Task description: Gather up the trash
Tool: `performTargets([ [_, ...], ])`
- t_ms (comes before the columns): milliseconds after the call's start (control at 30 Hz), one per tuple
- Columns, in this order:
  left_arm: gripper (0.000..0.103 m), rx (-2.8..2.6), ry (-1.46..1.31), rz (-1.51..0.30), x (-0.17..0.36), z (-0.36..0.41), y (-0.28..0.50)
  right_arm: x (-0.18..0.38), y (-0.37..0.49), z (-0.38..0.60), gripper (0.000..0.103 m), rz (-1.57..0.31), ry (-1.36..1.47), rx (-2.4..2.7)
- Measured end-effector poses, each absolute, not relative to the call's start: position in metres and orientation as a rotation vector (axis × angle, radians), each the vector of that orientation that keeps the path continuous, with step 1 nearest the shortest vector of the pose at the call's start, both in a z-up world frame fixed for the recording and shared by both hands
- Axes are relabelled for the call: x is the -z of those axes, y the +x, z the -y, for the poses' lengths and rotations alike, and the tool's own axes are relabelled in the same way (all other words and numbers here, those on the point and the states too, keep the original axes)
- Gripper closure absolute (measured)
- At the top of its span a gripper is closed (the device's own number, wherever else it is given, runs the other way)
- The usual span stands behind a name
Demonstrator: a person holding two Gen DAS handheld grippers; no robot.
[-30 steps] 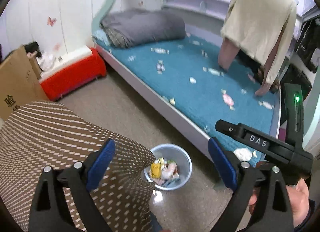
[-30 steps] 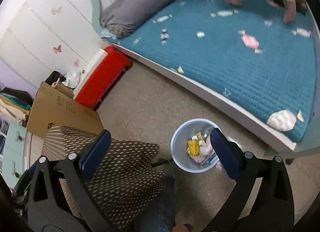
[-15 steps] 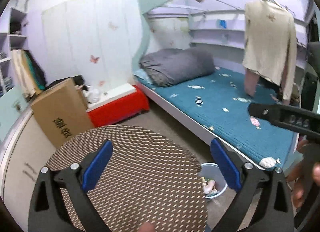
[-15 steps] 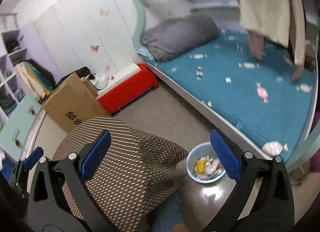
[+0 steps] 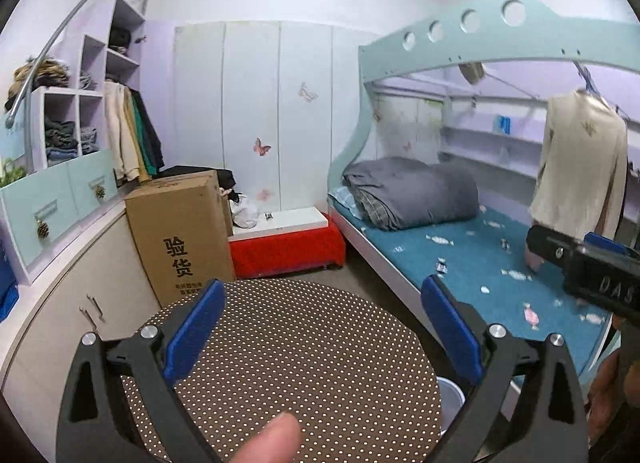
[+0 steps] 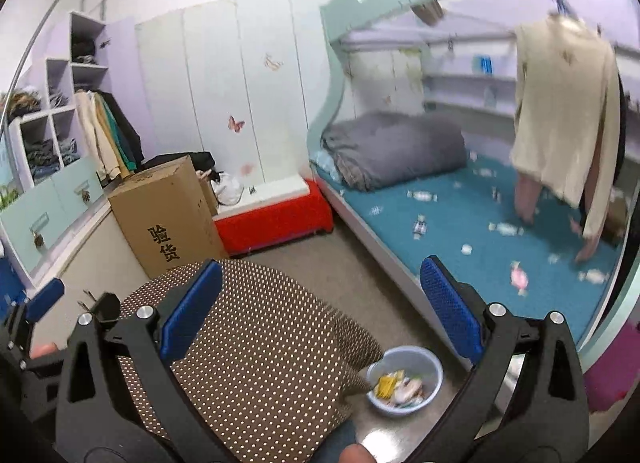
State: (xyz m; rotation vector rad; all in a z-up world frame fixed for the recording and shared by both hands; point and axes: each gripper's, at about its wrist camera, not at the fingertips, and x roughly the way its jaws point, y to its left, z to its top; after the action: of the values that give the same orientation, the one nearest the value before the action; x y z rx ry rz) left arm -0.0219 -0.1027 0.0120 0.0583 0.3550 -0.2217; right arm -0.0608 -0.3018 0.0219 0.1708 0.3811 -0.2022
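A pale blue trash bin [image 6: 400, 411] stands on the floor between the round table and the bed, with several wrappers [image 6: 396, 385] inside. My right gripper [image 6: 320, 307] is open and empty, held high above the table and bin. My left gripper [image 5: 324, 327] is also open and empty, over the brown dotted tablecloth [image 5: 300, 363]. Only a sliver of the bin [image 5: 450, 395] shows past the table's edge in the left wrist view. Each gripper appears in the other's view: the right one [image 5: 600, 275] at the right edge, the left one [image 6: 36, 303] at the left edge.
A bunk bed with a teal candy-print cover [image 5: 480, 263] and a folded grey duvet [image 5: 412, 191] fills the right side. A cream garment [image 5: 580, 167] hangs over it. A cardboard box [image 5: 180, 235], a red bench [image 5: 286, 251] and cabinets [image 5: 60, 303] line the left.
Both views have tilted up from the floor toward the room. The bin has slid from between the fingers to the lower edge. Both grippers stayed open.
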Motion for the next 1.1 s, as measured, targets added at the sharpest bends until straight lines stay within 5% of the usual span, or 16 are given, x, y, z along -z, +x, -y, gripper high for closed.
performTargets([
  [1100, 0.006, 0.158, -0.039, -0.304, -0.031, 0.067, -0.040, -0.038, -0.063, 0.266, 0.006, -0.316, 0.079, 0.157],
])
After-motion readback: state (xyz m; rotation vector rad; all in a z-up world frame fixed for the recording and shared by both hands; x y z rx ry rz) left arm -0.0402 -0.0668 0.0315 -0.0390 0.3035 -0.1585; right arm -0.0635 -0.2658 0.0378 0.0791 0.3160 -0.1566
